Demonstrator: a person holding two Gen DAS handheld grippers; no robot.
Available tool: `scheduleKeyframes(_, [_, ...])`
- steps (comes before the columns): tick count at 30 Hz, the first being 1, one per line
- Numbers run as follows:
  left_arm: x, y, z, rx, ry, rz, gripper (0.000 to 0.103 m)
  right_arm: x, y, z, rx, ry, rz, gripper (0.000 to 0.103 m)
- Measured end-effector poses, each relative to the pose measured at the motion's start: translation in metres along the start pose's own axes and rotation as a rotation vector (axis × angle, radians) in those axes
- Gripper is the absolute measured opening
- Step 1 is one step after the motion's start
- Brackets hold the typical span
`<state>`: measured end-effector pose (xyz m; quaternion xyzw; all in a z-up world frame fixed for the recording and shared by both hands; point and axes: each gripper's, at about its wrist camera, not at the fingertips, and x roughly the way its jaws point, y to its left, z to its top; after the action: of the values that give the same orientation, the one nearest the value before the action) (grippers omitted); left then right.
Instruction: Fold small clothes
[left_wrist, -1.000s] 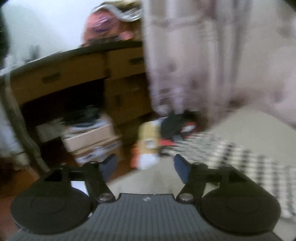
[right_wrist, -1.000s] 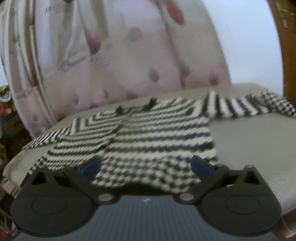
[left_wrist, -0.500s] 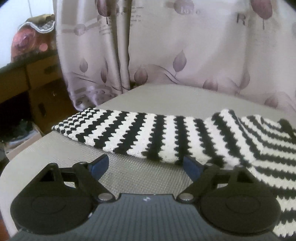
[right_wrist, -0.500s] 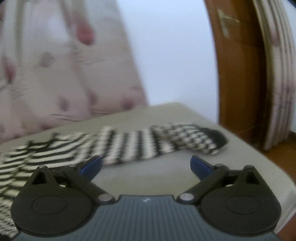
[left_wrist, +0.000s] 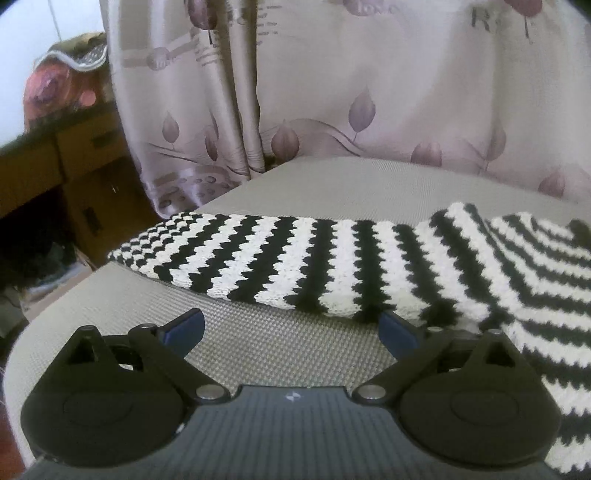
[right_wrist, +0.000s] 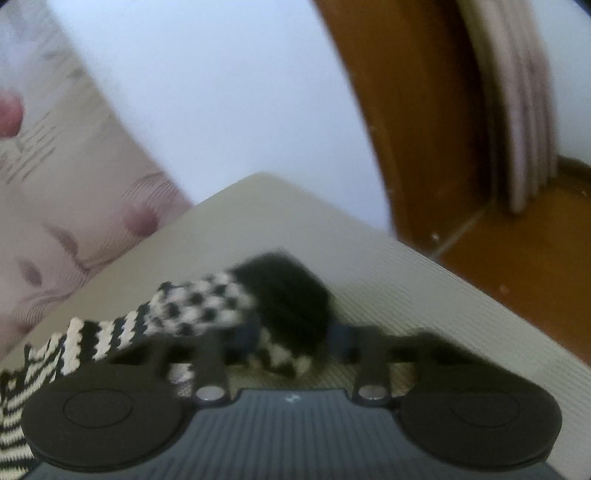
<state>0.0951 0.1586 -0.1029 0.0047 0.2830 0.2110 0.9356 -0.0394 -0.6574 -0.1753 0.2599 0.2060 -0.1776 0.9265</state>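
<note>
A black-and-white striped knit sweater (left_wrist: 369, 258) lies flat on a grey padded surface (left_wrist: 280, 343). In the left wrist view its left sleeve stretches across just beyond my left gripper (left_wrist: 291, 328), which is open and empty, its right finger at the sleeve's near edge. In the right wrist view my right gripper (right_wrist: 295, 339) has its fingers closed in around the sleeve's black cuff end (right_wrist: 284, 299), which is bunched and lifted between them; the view is blurred.
A pink curtain (left_wrist: 369, 92) with leaf print hangs behind the surface. A wooden desk with drawers (left_wrist: 85, 173) stands at the left. On the right side are a white wall (right_wrist: 221, 92), a wooden door frame (right_wrist: 424, 129) and brown floor (right_wrist: 535, 240).
My left gripper moved closer to the left sleeve and stays open. My right gripper swung right to the other sleeve's cuff and closed its fingers on it.
</note>
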Motion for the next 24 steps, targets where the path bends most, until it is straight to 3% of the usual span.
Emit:
scheduleKeyframes(2, [0.001, -0.003, -0.001, 0.019, 0.005, 0.018, 0.101, -0.002, -0.002, 0.01, 0.01, -0.032, 0.008, 0.019])
scheduleKeyframes(6, [0.002, -0.006, -0.001, 0.04, 0.016, 0.047, 0.101, -0.018, -0.042, 0.042, 0.194, -0.17, -0.041, 0.019])
scheduleKeyframes(10, [0.0, -0.011, -0.001, 0.068, 0.006, 0.066, 0.102, -0.005, -0.079, 0.049, 0.292, -0.085, -0.056, 0.019])
scheduleKeyframes(13, [-0.001, -0.015, 0.0, 0.089, 0.005, 0.083, 0.102, 0.0, -0.101, 0.037, 0.396, -0.048, -0.031, 0.027])
scheduleKeyframes(17, [-0.001, -0.017, -0.001, 0.101, 0.007, 0.093, 0.103, -0.018, -0.118, 0.012, 0.511, -0.106, -0.006, 0.065])
scheduleKeyframes(20, [-0.002, -0.017, -0.001, 0.106, 0.004, 0.096, 0.103, -0.035, -0.121, 0.002, 0.513, -0.118, 0.033, 0.066])
scheduleKeyframes(24, [-0.004, -0.018, -0.001, 0.106, -0.005, 0.102, 0.103, -0.045, -0.115, 0.0, 0.465, -0.046, -0.008, 0.066])
